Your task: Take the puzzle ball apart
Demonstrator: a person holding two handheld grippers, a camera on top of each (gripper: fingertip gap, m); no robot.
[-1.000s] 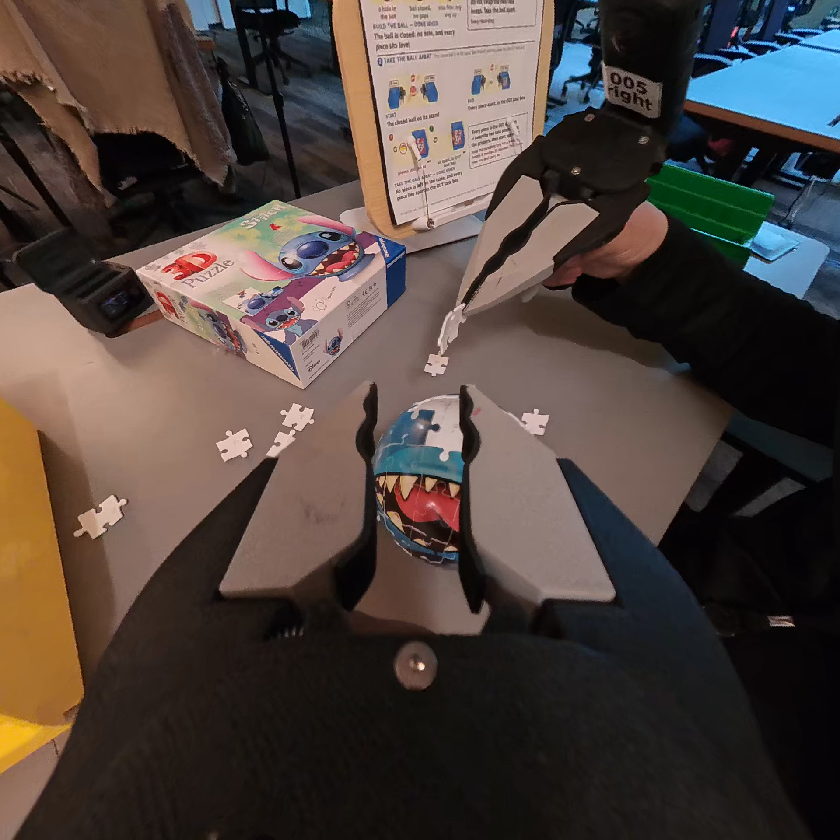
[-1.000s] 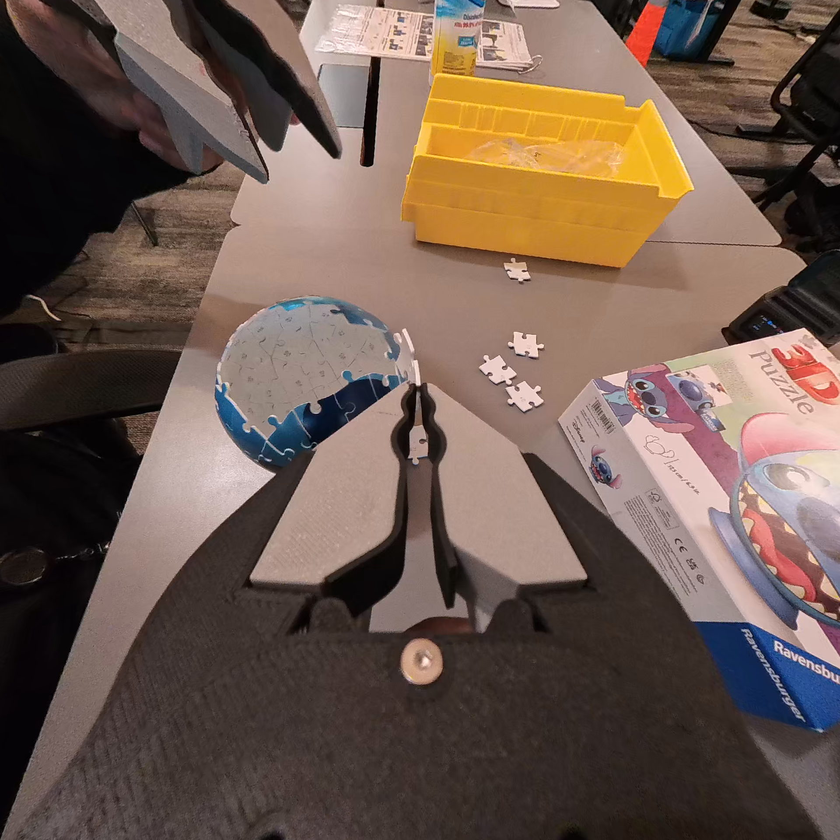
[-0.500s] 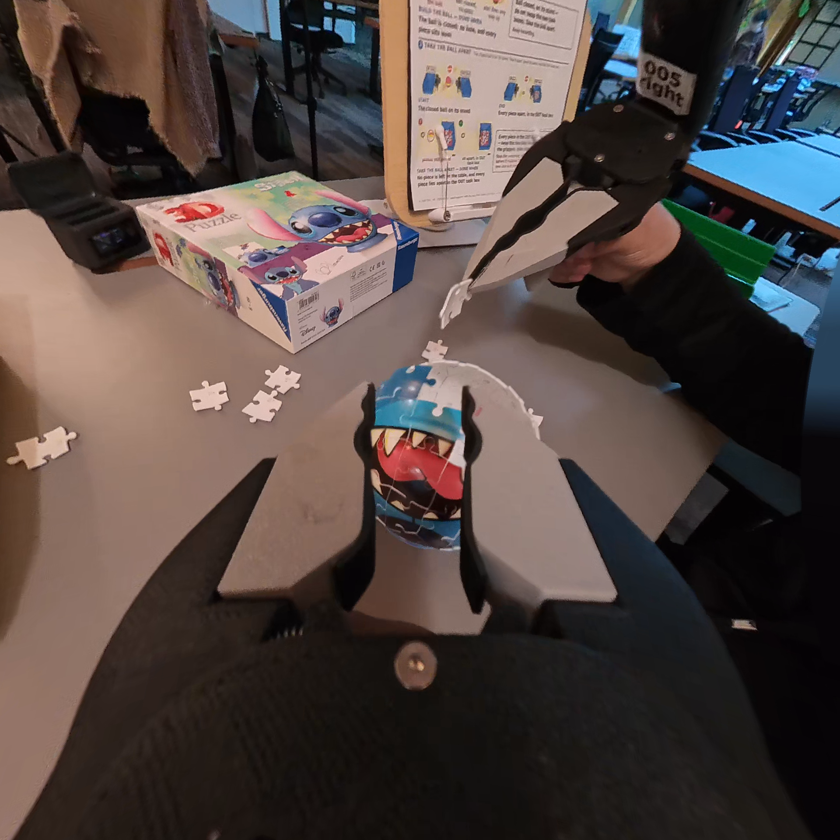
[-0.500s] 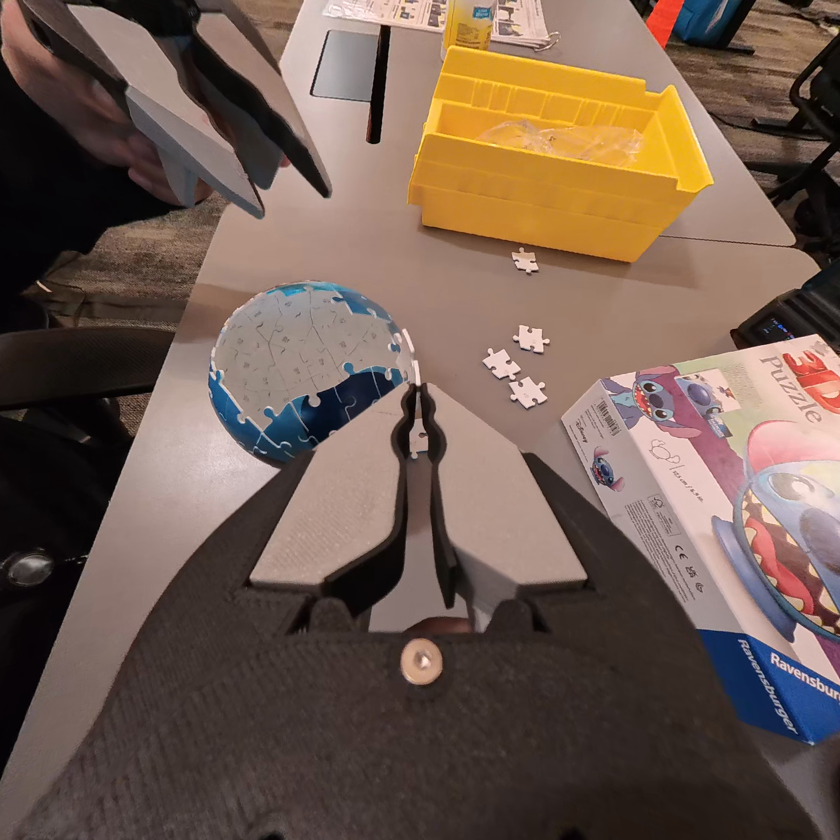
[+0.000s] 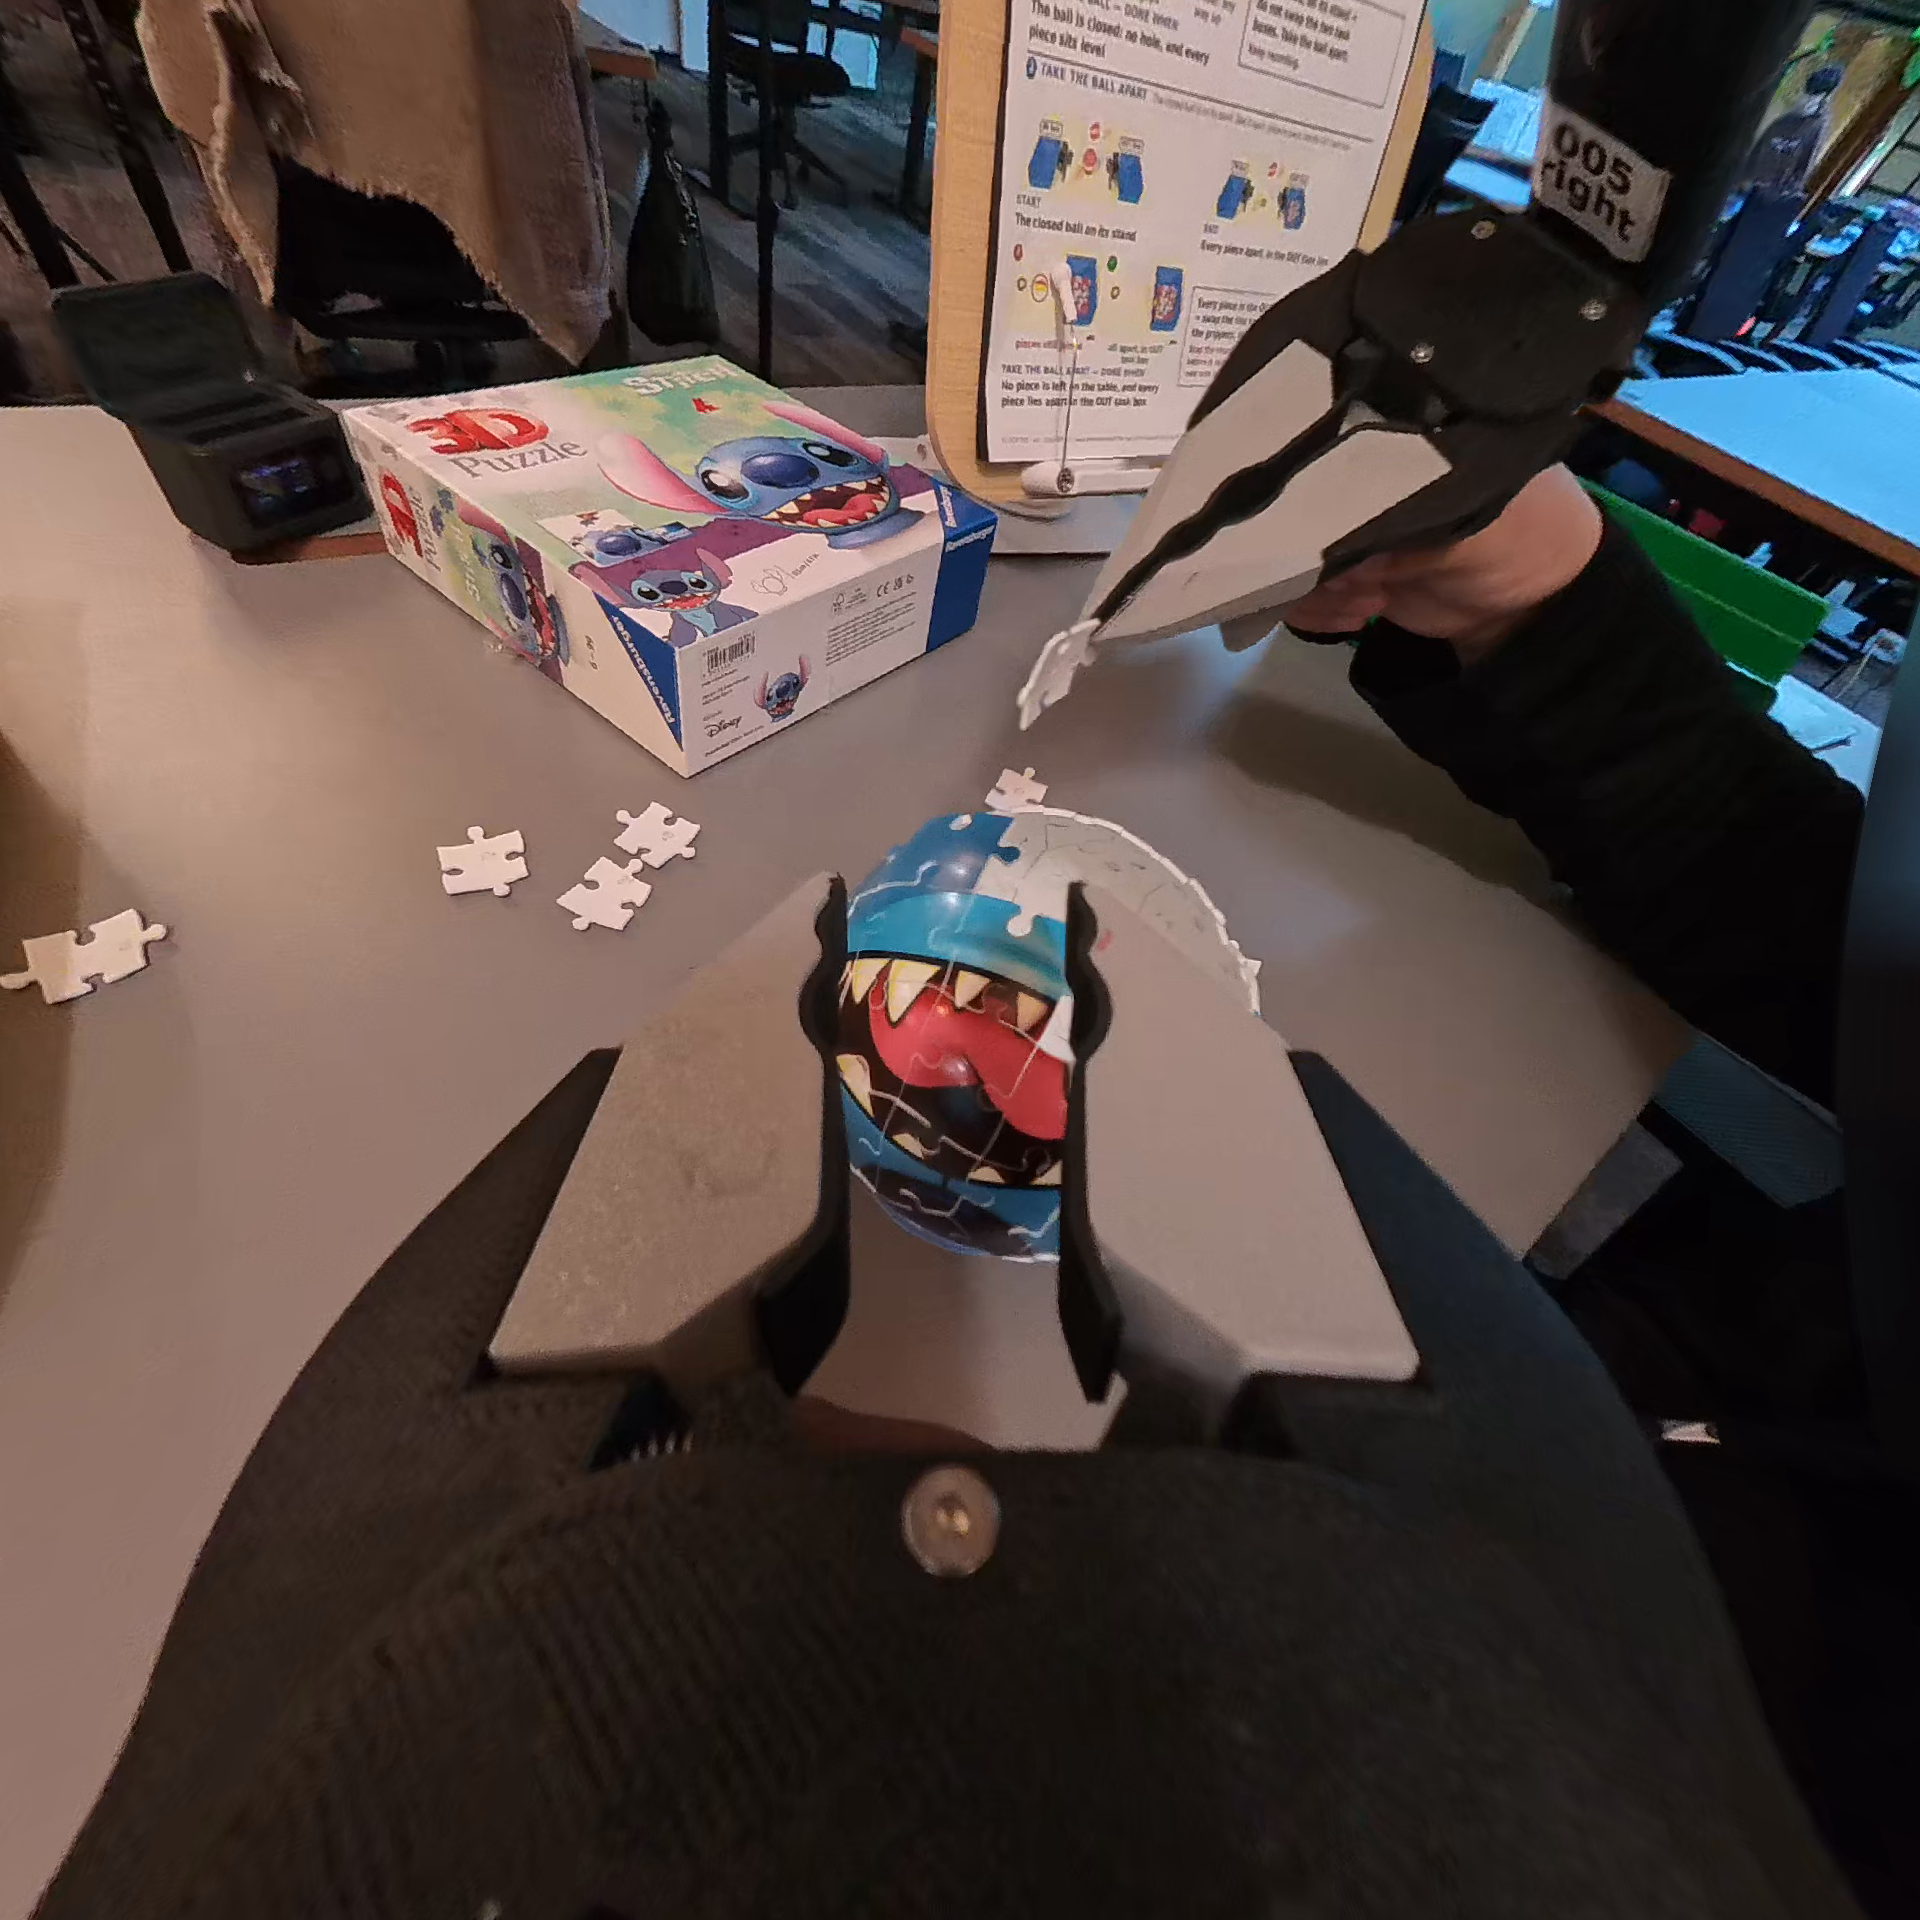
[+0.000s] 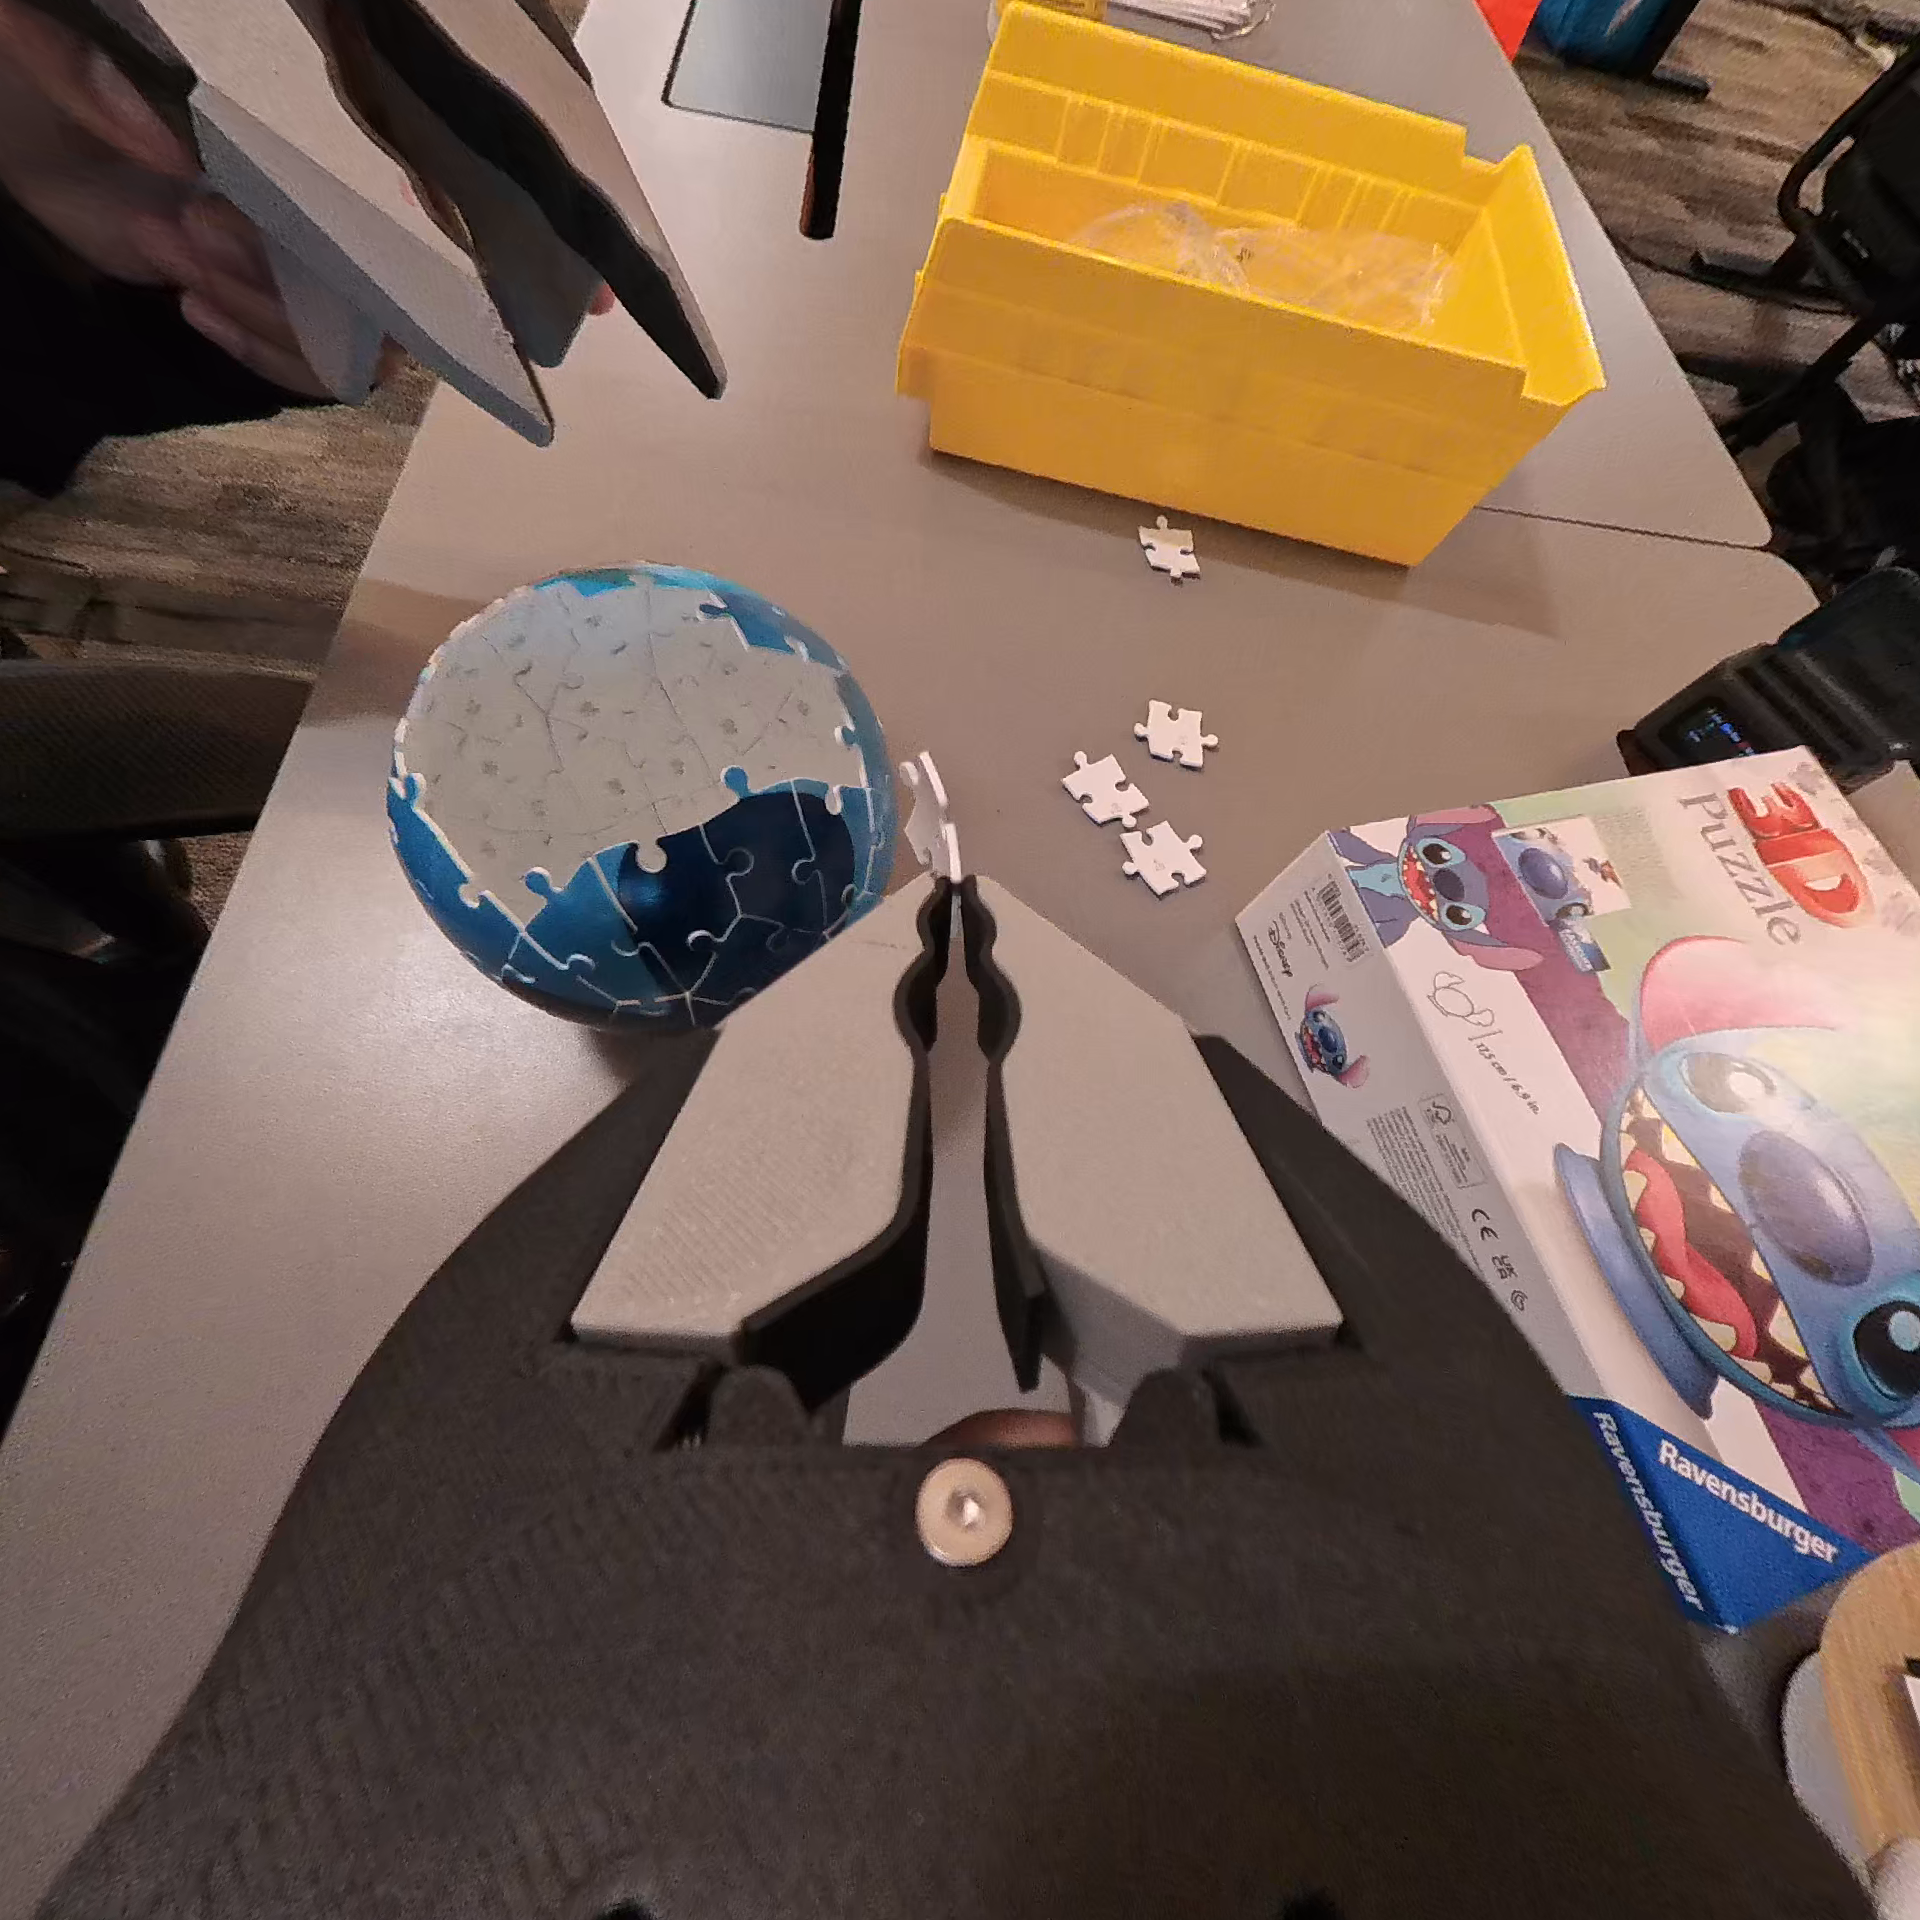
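The puzzle ball sits on the grey desk at centre left of the right wrist view, a wide gap in its shell showing the pale inside. It looks light, hollow and brittle: thin curved plastic pieces that lock by tabs, likely to cave in if squeezed hard. The left tongs hang above it, spread fairly wide and holding nothing. The right tongs are pinched nearly closed on one white piece. The jagged rim of the gap seems the best place to grip, one piece at a time. Loose pieces lie at centre right.
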